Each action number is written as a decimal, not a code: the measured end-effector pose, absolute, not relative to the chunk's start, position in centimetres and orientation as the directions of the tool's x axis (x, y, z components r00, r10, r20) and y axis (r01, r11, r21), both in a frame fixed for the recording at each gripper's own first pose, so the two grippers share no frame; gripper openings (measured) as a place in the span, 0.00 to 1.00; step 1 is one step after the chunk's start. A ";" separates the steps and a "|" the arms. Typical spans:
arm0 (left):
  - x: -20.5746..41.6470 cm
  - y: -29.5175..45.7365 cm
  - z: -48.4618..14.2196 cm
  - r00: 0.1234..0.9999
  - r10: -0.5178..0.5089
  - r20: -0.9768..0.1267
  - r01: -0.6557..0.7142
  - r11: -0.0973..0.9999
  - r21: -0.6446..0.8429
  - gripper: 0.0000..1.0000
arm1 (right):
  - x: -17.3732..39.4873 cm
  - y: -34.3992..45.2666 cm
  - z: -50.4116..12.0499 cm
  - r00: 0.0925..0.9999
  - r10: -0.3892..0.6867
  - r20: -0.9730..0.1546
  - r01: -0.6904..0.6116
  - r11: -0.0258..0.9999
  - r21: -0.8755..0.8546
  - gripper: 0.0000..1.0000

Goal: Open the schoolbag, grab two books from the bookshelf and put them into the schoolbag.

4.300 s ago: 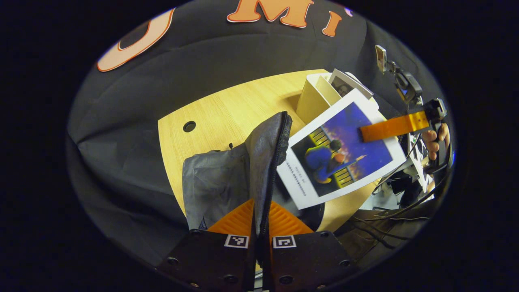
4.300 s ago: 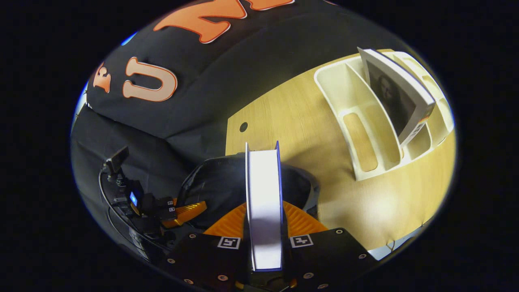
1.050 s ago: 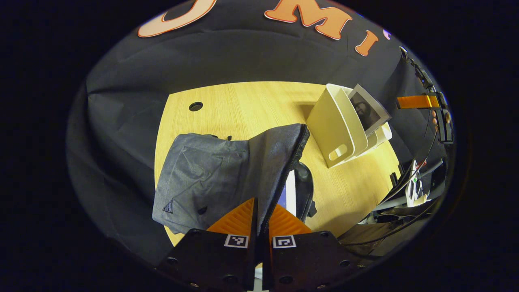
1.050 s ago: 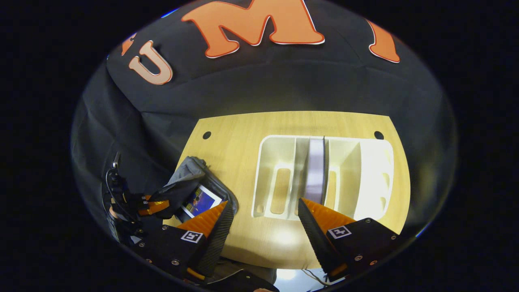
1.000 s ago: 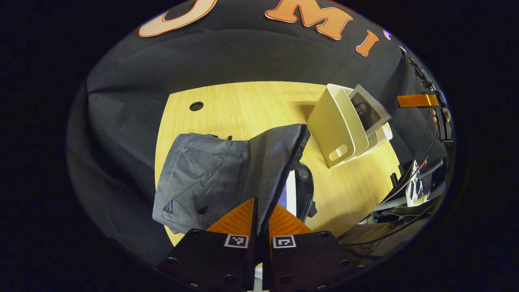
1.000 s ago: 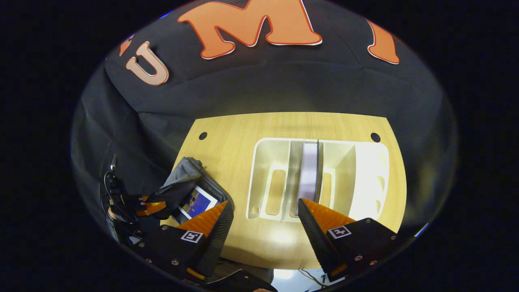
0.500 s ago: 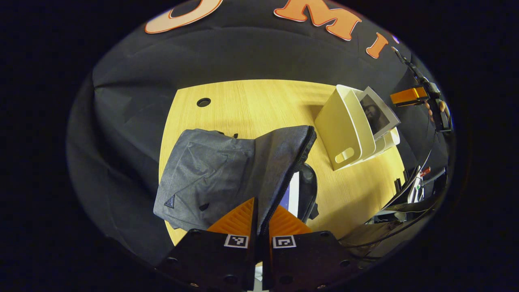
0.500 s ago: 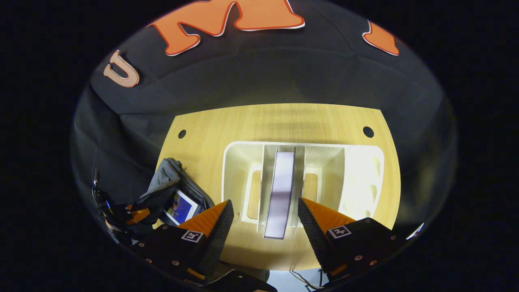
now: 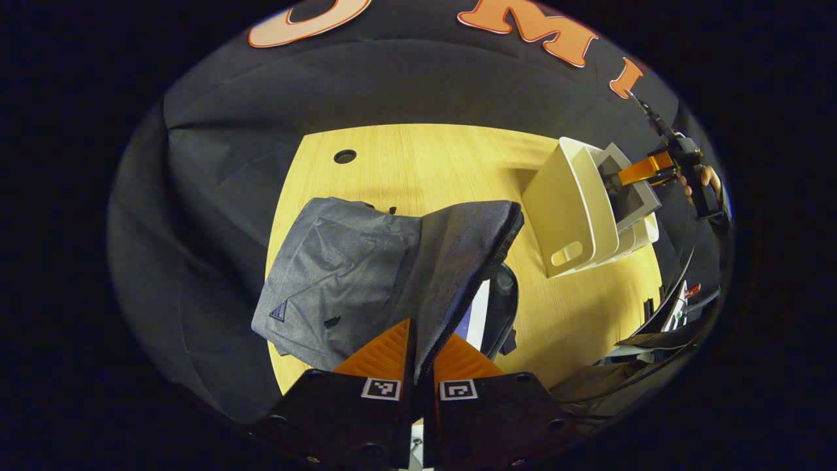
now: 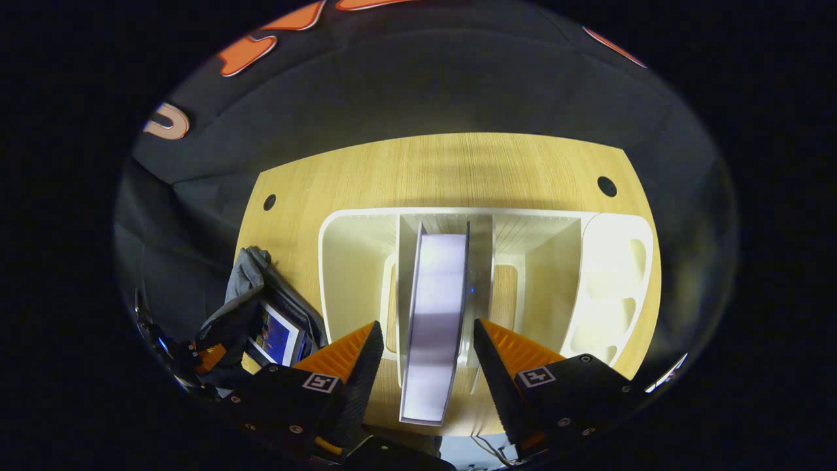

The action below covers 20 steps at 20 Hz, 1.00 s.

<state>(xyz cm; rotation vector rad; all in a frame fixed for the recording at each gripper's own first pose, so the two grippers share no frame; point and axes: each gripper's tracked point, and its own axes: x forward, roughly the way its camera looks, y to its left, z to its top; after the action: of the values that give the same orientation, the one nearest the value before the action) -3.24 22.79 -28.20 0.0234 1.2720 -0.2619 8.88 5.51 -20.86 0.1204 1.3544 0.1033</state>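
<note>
- Desk (image 9: 418,163): light wood surface with round cable holes near its far edge; it carries the schoolbag and the bookshelf, which stand apart from each other.
- Schoolbag (image 9: 340,261): grey fabric, lying on the desk at the side away from the bookshelf. Its zipped flap (image 9: 458,261) is raised, leaving the main opening exposed.
- Bookshelf (image 10: 614,275): cream plastic rack with upright dividers forming several compartments, standing on the desk.
- Second book (image 10: 435,314): stands upright, page edge toward the camera, in a middle compartment of the bookshelf, leaning slightly against a divider.
- First book (image 10: 274,337): blue cover, lying inside the open schoolbag; in the left gripper view a strip of it (image 9: 477,314) shows under the raised flap.
- Left gripper (image 9: 418,356): fingers pressed together on the zipper edge of the flap, holding it up.
- Right gripper (image 10: 424,356): fingers spread wide, one on each side of the second book's near edge, neither touching it. In the left gripper view it (image 9: 637,171) reaches into the bookshelf from the far side, with the holding hand (image 9: 706,180) behind it.
</note>
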 end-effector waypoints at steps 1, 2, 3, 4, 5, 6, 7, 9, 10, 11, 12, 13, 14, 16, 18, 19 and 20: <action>-3.4 22.7 -28.2 0.269 -0.175 -0.947 0.199 0.972 -0.124 0.08 | 8.8 5.3 -21.3 0.207 0.144 -0.968 0.000 0.989 0.147 0.67; -3.6 22.7 -28.2 0.268 -0.171 -0.948 0.195 0.973 -0.120 0.08 | 8.9 5.2 -21.7 0.203 0.140 -0.969 0.004 0.990 0.144 0.72; -3.6 22.7 -28.2 0.270 -0.165 -0.949 0.190 0.975 -0.115 0.08 | 9.0 5.1 -21.9 0.201 0.139 -0.970 0.007 0.990 0.144 0.68; -3.6 22.8 -28.2 0.270 -0.161 -0.949 0.186 0.976 -0.112 0.08 | 9.1 5.2 -21.9 0.200 0.140 -0.970 0.012 0.989 0.145 0.61; -3.6 22.7 -28.2 0.273 -0.156 -0.949 0.181 0.977 -0.109 0.08 | 9.0 5.1 -22.0 0.194 0.137 -0.971 0.019 0.990 0.143 0.57; -3.6 22.5 -28.2 0.272 -0.155 -0.950 0.176 0.978 -0.109 0.07 | 9.1 5.0 -22.2 0.196 0.123 -0.973 0.031 0.991 0.132 0.50; -3.5 22.5 -28.2 0.274 -0.153 -0.950 0.174 0.979 -0.107 0.08 | 9.3 4.5 -22.1 0.201 0.104 -0.974 0.041 0.993 0.114 0.39; -3.7 22.4 -28.2 0.274 -0.152 -0.950 0.171 0.979 -0.108 0.08 | 9.3 3.8 -22.1 0.204 0.091 -0.975 0.058 0.993 0.104 0.40; -3.7 22.5 -28.2 0.274 -0.152 -0.950 0.173 0.979 -0.106 0.08 | 9.2 3.7 -22.0 0.206 0.087 -0.975 0.067 0.992 0.103 0.38; -3.6 22.5 -28.2 0.276 -0.152 -0.949 0.177 0.979 -0.105 0.08 | 9.0 3.5 -22.0 0.209 0.077 -0.975 0.070 0.993 0.094 0.37; -3.6 22.5 -28.0 0.277 -0.154 -0.948 0.181 0.978 -0.106 0.08 | 8.9 3.3 -21.7 0.216 0.068 -0.974 0.070 0.994 0.085 0.37; -3.6 22.6 -28.0 0.282 -0.156 -0.947 0.184 0.977 -0.106 0.08 | 8.7 3.3 -21.3 0.225 0.066 -0.972 0.072 0.994 0.084 0.36; -3.7 22.5 -28.1 0.284 -0.162 -0.945 0.187 0.976 -0.111 0.08 | 8.6 3.4 -20.7 0.235 0.070 -0.969 0.075 0.993 0.090 0.36; -3.8 22.6 -28.0 0.287 -0.176 -0.942 0.194 0.973 -0.123 0.08 | 8.2 3.6 -19.4 0.258 0.076 -0.963 0.087 0.991 0.101 0.35; -3.8 22.7 -28.0 0.289 -0.192 -0.938 0.211 0.968 -0.133 0.08 | 7.7 3.5 -18.1 0.283 0.067 -0.957 0.103 0.990 0.100 0.34; -3.7 22.9 -27.9 0.290 -0.202 -0.935 0.228 0.964 -0.137 0.08 | 7.3 3.5 -17.5 0.295 0.064 -0.953 0.112 0.989 0.101 0.34; -3.7 23.1 -28.0 0.290 -0.209 -0.934 0.237 0.961 -0.141 0.08 | 6.9 3.6 -16.8 0.308 0.061 -0.950 0.126 0.987 0.104 0.26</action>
<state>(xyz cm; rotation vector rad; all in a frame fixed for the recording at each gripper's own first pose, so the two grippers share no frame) -3.73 23.06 -27.96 0.0261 1.2417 -0.2976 6.93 3.62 -16.84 0.1703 1.2591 -0.0429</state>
